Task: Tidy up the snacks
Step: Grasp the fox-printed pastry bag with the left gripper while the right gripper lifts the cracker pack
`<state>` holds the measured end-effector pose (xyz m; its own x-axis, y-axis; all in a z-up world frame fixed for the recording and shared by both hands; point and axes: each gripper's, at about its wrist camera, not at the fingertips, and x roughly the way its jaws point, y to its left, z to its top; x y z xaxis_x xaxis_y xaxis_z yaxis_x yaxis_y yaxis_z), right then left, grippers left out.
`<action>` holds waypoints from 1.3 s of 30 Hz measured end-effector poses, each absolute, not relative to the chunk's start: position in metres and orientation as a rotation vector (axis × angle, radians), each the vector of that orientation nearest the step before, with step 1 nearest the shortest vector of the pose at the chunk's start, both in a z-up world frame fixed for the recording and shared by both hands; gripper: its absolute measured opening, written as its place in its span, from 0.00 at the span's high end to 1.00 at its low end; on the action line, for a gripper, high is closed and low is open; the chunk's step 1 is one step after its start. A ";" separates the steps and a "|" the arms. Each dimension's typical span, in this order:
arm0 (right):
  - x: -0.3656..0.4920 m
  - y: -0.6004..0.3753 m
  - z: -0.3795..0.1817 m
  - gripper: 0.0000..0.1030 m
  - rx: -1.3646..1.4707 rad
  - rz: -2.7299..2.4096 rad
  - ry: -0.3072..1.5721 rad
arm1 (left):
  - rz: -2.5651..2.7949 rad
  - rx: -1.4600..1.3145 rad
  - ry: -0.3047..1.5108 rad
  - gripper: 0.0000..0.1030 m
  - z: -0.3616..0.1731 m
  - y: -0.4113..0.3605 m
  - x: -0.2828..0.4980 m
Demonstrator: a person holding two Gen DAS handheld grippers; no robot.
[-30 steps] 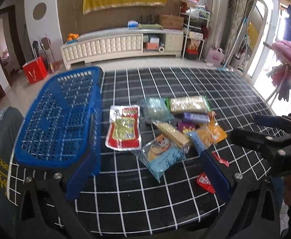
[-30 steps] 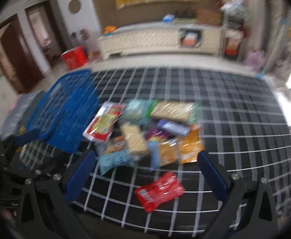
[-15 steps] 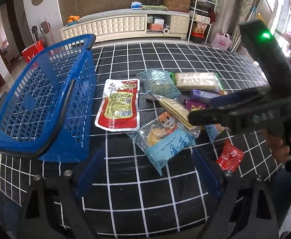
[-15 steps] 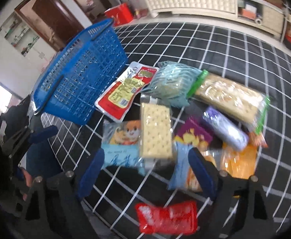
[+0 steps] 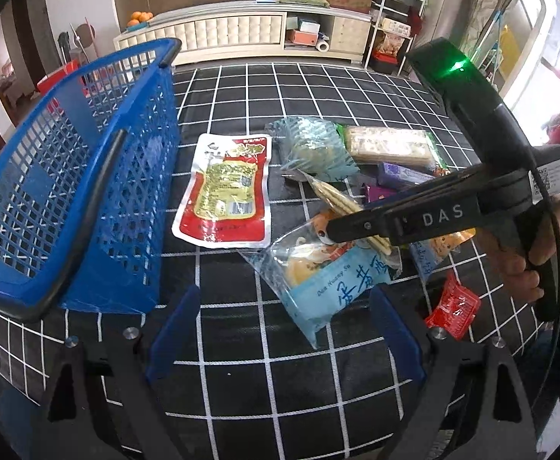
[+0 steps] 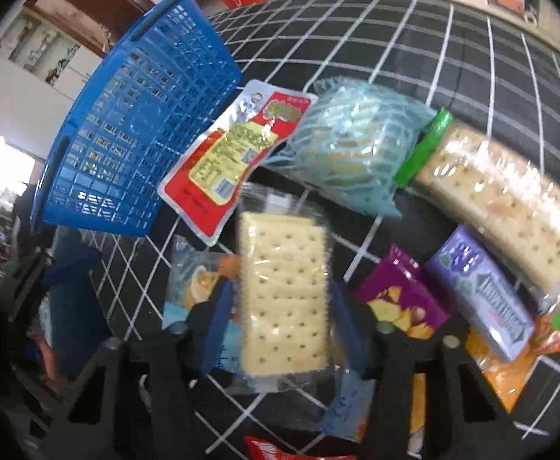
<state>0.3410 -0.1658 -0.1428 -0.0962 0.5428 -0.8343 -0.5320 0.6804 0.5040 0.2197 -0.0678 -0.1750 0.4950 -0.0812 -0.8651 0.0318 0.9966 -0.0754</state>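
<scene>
We see our left claw [image 5: 284,329] hanging released above the bench [image 5: 318,88], its two blue fingers [image 5: 171,329] spread wide with nothing between them. In its view the blue basket [image 5: 69,191] stands at about nine o'clock on the checked cloth, tipped so its open mouth faces us, and we cannot make out anything lying inside it. Just beside the basket, toward twelve o'clock from the claw, lies the red pouch [image 5: 228,195], flat on the cloth. The light blue packet [image 5: 329,276] rests at one o'clock, partly between the left fingers' line and the snack pile.

Our right claw [image 6: 284,314] reaches in from three o'clock in the left view, and in its own view its fingers sit against both long edges of the clear-wrapped cracker pack [image 6: 284,291]; it looks clenched on that pack, which lies atop the light blue packet. Around it, from the right camera, the netted bundle [image 6: 352,153] sits at twelve o'clock, touching the red pouch, the long cracker sleeve [image 6: 502,199] at two o'clock, and the purple box [image 6: 487,295] with the purple chip bag [image 6: 402,299] at three o'clock. A small red packet [image 5: 452,306] lies apart near the bench edge.
</scene>
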 end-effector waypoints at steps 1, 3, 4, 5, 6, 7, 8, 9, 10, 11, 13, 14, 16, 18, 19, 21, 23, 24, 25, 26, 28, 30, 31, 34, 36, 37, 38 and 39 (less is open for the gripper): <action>0.345 -0.168 -0.144 0.53 0.027 0.900 1.407 | -0.067 -0.055 1.051 0.13 -0.174 -0.068 0.219; 0.341 -0.172 -0.138 0.55 0.037 0.880 1.387 | -0.073 -0.065 1.055 0.13 -0.173 -0.070 0.220; 0.339 -0.172 -0.136 0.56 0.031 0.868 1.370 | -0.072 -0.070 1.057 0.13 -0.172 -0.070 0.219; 0.335 -0.173 -0.131 0.56 0.026 0.853 1.347 | -0.069 -0.077 1.054 0.13 -0.171 -0.070 0.218; 0.333 -0.178 -0.123 0.56 0.034 0.839 1.321 | -0.067 -0.087 1.054 0.13 -0.169 -0.069 0.217; 0.331 -0.179 -0.119 0.56 0.042 0.829 1.304 | -0.063 -0.098 1.057 0.13 -0.167 -0.068 0.217; 0.328 -0.182 -0.111 0.56 0.051 0.819 1.281 | -0.061 -0.107 1.062 0.13 -0.168 -0.069 0.218; 0.324 -0.187 -0.103 0.56 0.057 0.808 1.253 | -0.057 -0.117 1.069 0.13 -0.168 -0.069 0.219; 0.321 -0.192 -0.095 0.56 0.055 0.792 1.229 | -0.052 -0.130 1.071 0.13 -0.167 -0.069 0.220; 0.318 -0.195 -0.089 0.56 0.040 0.765 1.205 | -0.049 -0.140 1.068 0.13 -0.166 -0.069 0.221; 0.310 -0.202 -0.078 0.56 -0.013 0.678 1.161 | -0.033 -0.149 1.074 0.13 -0.166 -0.071 0.224; 0.306 -0.206 -0.073 0.56 -0.027 0.651 1.141 | -0.031 -0.155 1.081 0.13 -0.167 -0.072 0.226; 0.300 -0.213 -0.070 0.56 -0.038 0.625 1.131 | -0.035 -0.197 1.099 0.13 -0.171 -0.073 0.232; 0.295 -0.220 -0.068 0.56 -0.048 0.599 1.123 | -0.040 -0.248 1.125 0.13 -0.176 -0.075 0.239; 0.291 -0.222 -0.068 0.56 -0.061 0.585 1.116 | -0.037 -0.260 1.132 0.13 -0.177 -0.077 0.241; 0.286 -0.224 -0.069 0.56 -0.073 0.567 1.109 | -0.013 -0.267 1.150 0.13 -0.183 -0.082 0.248; 0.284 -0.231 -0.072 0.56 -0.069 0.565 1.108 | 0.022 -0.257 1.157 0.13 -0.187 -0.085 0.253; 0.284 -0.233 -0.073 0.56 -0.070 0.560 1.108 | 0.046 -0.256 1.160 0.13 -0.190 -0.086 0.256; 0.283 -0.235 -0.074 0.56 -0.075 0.553 1.106 | 0.056 -0.260 1.166 0.13 -0.191 -0.087 0.259; 0.283 -0.237 -0.076 0.56 -0.088 0.541 1.102 | 0.065 -0.267 1.175 0.13 -0.193 -0.088 0.261; 0.281 -0.238 -0.079 0.56 -0.119 0.523 1.090 | 0.073 -0.289 1.199 0.13 -0.200 -0.088 0.266; 0.281 -0.237 -0.083 0.56 -0.130 0.517 1.089 | 0.080 -0.299 1.223 0.13 -0.207 -0.089 0.272; 0.282 -0.237 -0.084 0.56 -0.129 0.519 1.090 | 0.079 -0.306 1.233 0.13 -0.211 -0.089 0.274; 0.283 -0.238 -0.089 0.56 -0.122 0.518 1.095 | 0.098 -0.298 1.250 0.13 -0.218 -0.092 0.280; 0.283 -0.239 -0.093 0.56 -0.126 0.510 1.099 | 0.123 -0.275 1.254 0.13 -0.221 -0.094 0.283; 0.283 -0.238 -0.093 0.56 -0.126 0.508 1.100 | 0.135 -0.261 1.251 0.13 -0.222 -0.095 0.285; 0.284 -0.239 -0.094 0.56 -0.122 0.508 1.101 | 0.145 -0.247 1.251 0.13 -0.223 -0.096 0.287; 0.283 -0.239 -0.095 0.56 -0.120 0.507 1.102 | 0.158 -0.223 1.252 0.13 -0.225 -0.097 0.288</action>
<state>0.2834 -0.2387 -0.0949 0.3506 0.3320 -0.8757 -0.4489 0.8802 0.1540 0.2885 -0.0970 -0.2246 0.3074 -0.0034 -0.9516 -0.2396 0.9675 -0.0808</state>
